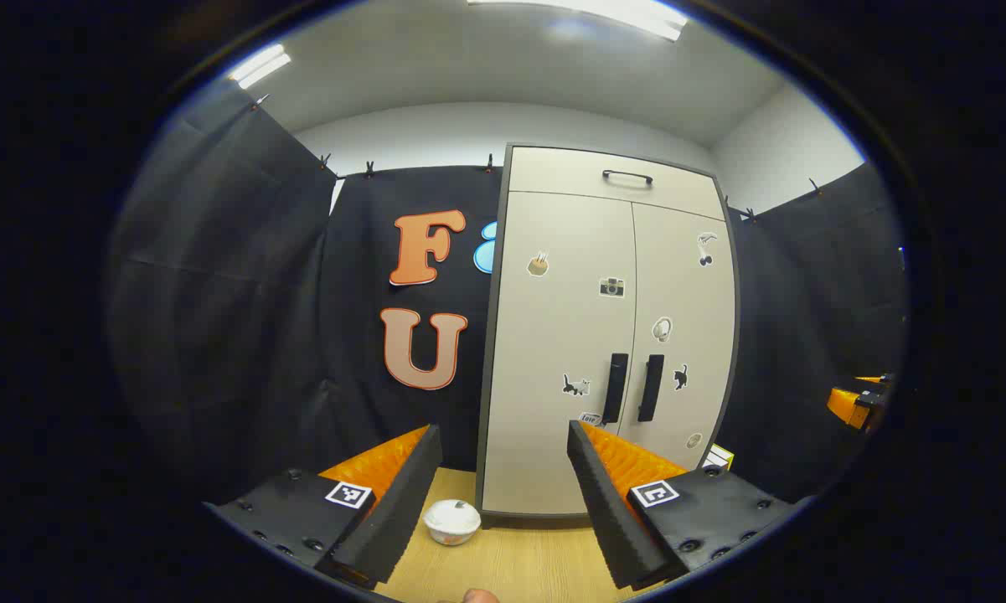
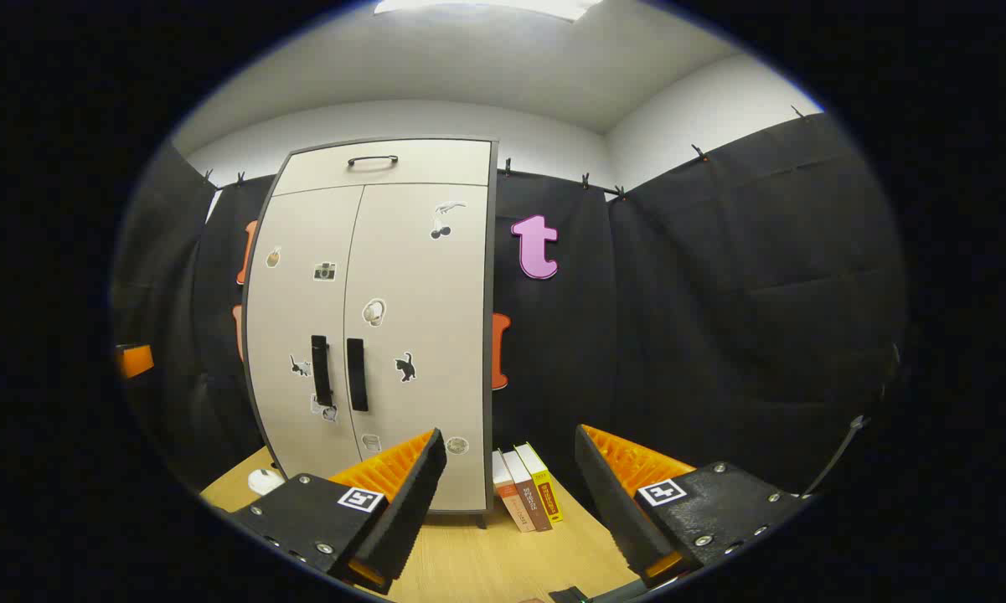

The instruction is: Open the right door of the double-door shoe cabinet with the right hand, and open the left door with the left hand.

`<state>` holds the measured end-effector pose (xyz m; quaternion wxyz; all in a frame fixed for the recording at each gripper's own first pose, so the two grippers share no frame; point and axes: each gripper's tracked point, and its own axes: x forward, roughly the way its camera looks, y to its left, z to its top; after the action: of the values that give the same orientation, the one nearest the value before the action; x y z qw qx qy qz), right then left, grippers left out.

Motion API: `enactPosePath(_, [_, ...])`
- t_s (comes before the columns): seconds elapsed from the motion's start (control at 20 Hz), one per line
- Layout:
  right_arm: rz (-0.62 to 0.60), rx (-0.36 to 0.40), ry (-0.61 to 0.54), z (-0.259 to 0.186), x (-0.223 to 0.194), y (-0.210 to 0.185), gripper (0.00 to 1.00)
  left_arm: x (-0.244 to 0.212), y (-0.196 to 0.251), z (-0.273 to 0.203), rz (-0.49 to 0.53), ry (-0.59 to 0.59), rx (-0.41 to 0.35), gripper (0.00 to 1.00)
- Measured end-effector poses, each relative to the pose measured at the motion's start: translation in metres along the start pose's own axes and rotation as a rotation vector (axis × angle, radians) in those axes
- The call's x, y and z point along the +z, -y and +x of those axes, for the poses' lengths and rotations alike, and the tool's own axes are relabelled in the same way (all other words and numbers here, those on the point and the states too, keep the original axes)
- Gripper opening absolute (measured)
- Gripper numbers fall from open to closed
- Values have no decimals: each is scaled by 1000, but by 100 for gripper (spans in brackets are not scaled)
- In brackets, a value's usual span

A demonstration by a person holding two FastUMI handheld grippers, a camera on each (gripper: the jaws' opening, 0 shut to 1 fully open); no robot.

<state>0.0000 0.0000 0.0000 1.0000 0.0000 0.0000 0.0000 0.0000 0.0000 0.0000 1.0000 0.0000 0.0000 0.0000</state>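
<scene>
Wood tabletop (image 1: 519,561) nearest, under both grippers. Left gripper (image 1: 503,494) wide open, empty; bowl (image 1: 451,521) between its fingers. Right gripper (image 2: 509,502) wide open, empty; books (image 2: 526,498) just ahead. Cabinet (image 1: 553,469) farther back, left door (image 1: 557,352) and right door (image 1: 683,335) shut, handles (image 1: 615,387) untouched.

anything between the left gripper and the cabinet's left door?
Only bare wooden tabletop ahead of the left gripper, left gripper view; small white bowl sits just aside of the beige cabinet's left door.

White bowl (image 1: 451,520) on the wooden table (image 1: 519,561); three leaning books (image 2: 526,498) against the wall.
</scene>
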Motion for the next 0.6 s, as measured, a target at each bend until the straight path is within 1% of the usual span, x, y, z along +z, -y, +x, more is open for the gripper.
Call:
enactPosePath(0.55, [-4, -14, 6, -4, 5, 8, 94, 8, 2, 1, 20, 14, 2, 98])
enactPosePath(0.6, [-3, -13, 9, -5, 5, 8, 94, 9, 1, 2, 23, 18, 7, 96])
